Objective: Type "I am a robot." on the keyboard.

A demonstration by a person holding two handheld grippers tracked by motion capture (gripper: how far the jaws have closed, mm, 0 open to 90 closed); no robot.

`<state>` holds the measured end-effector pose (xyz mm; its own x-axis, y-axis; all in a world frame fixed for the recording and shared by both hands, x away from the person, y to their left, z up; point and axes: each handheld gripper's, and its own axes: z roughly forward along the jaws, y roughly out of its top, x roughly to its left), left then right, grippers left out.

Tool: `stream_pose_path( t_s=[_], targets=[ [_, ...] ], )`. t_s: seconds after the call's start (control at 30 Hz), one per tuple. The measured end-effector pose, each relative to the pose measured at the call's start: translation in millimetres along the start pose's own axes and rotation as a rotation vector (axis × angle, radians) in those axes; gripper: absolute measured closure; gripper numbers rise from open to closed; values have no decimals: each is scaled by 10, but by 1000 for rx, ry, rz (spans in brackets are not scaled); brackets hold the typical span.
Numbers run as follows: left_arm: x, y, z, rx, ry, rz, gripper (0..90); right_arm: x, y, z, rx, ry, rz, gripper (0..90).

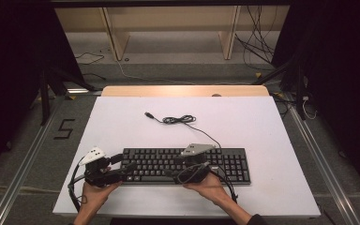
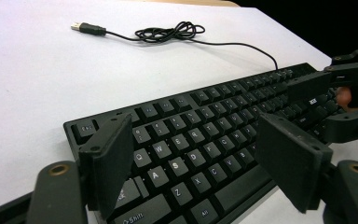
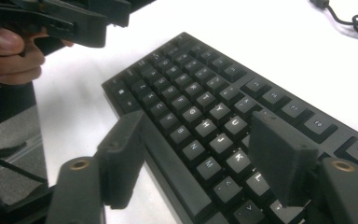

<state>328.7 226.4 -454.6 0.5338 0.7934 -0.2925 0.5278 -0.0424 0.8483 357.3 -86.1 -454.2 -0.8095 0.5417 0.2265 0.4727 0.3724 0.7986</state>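
A black keyboard (image 1: pixel 186 165) lies flat on the white table (image 1: pixel 122 126), close to its near edge and roughly midway between the left and right edges, its long side running parallel to that near edge.

At the near-left part of the table, the person's left hand (image 1: pixel 93 194) holds the left gripper (image 1: pixel 124 164) at the keyboard's left end. In the left gripper view its two black jaws stand spread wide above the left-hand letter keys, with nothing pinched between them; whether they touch the keys cannot be told.

The right hand (image 1: pixel 212 185) holds the right gripper (image 1: pixel 178 169) over the middle of the keyboard, near its front edge. In the right gripper view its jaws are spread apart over the central letter keys and the front rim, gripping nothing.

Beyond the keyboard, its thin black cable (image 1: pixel 201 131) leaves the back edge and runs toward the middle of the table, where it gathers into a small loose coil (image 1: pixel 178 120). The USB plug (image 1: pixel 148 115) lies just left of the coil, flat on the bare surface, well apart from both grippers.
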Motion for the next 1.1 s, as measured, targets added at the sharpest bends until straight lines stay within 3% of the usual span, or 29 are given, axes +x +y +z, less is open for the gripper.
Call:
stream_pose_path(
  t_s=[0.23, 0.47, 0.63, 0.87, 1.1],
  targets=[
    [1, 1, -4, -8, -2, 1, 274, 27, 3, -79, -23, 22, -2, 326],
    [1, 1, -5, -10, -1, 2, 272, 70, -4, -22, 7, 32, -16, 371],
    [-1, -1, -2, -12, -3, 1, 272, 101, 2, 45, 40, 33, -28, 469],
    [-4, 0, -6, -15, -5, 3, 272, 99, -8, 127, 82, 7, -29, 714],
    [-5, 0, -4, -13, -6, 5, 271, 107, -34, 203, 122, 2, -42, 857]
  ],
)
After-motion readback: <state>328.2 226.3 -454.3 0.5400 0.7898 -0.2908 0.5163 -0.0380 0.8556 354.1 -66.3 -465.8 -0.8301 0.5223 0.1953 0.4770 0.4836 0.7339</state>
